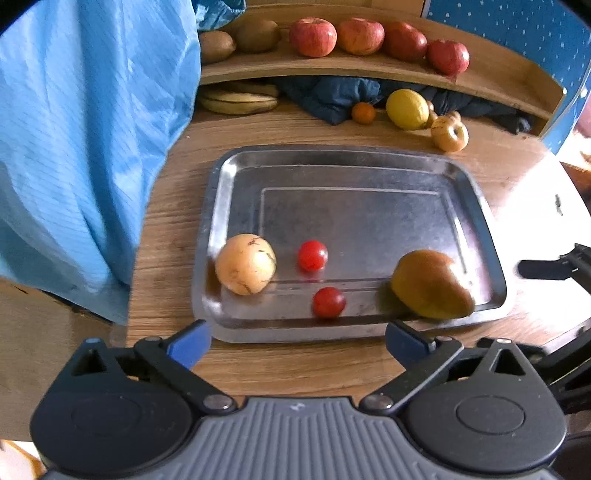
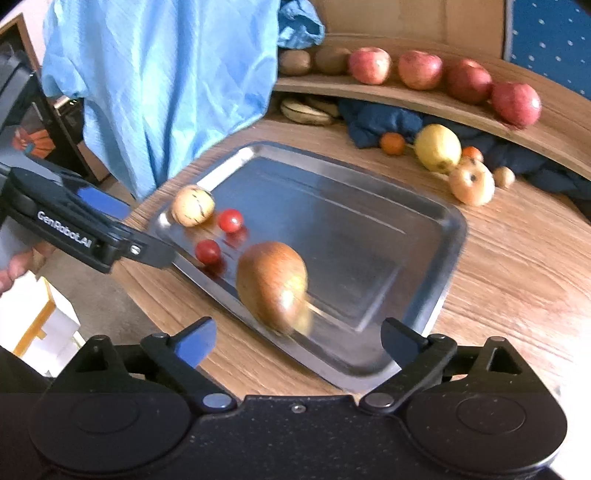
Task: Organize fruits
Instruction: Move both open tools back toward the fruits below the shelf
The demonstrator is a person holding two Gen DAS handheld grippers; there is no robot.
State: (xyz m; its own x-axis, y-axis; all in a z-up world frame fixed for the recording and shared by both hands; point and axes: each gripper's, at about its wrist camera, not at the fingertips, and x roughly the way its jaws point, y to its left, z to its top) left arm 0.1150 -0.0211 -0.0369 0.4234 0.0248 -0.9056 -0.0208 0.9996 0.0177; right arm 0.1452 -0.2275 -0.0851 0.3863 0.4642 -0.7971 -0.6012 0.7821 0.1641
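Observation:
A steel tray (image 1: 354, 162) (image 2: 424, 236) lies on the wooden table. On it are a pale round fruit (image 1: 245, 264) (image 2: 192, 205), two cherry tomatoes (image 1: 313, 255) (image 1: 328, 302) (image 2: 230, 220) (image 2: 207, 251) and a brownish pear (image 1: 432, 284) (image 2: 272, 285), blurred in the right wrist view. My left gripper (image 1: 297, 341) hangs open just short of the tray's near edge, nothing between its fingers. My right gripper (image 2: 297, 338) is open too, right behind the pear at the tray's near rim. The left gripper also shows at the left of the right wrist view (image 2: 110, 221).
A curved wooden shelf (image 1: 369, 70) at the back carries several red apples (image 1: 313, 37) and kiwis (image 1: 256, 35). Beneath it lie bananas (image 1: 240, 99), a dark blue cloth (image 1: 332, 98), a lemon (image 1: 407, 109), a small orange (image 1: 364, 112) and a pale apple (image 1: 450, 134). A light blue garment (image 1: 85, 147) hangs at left.

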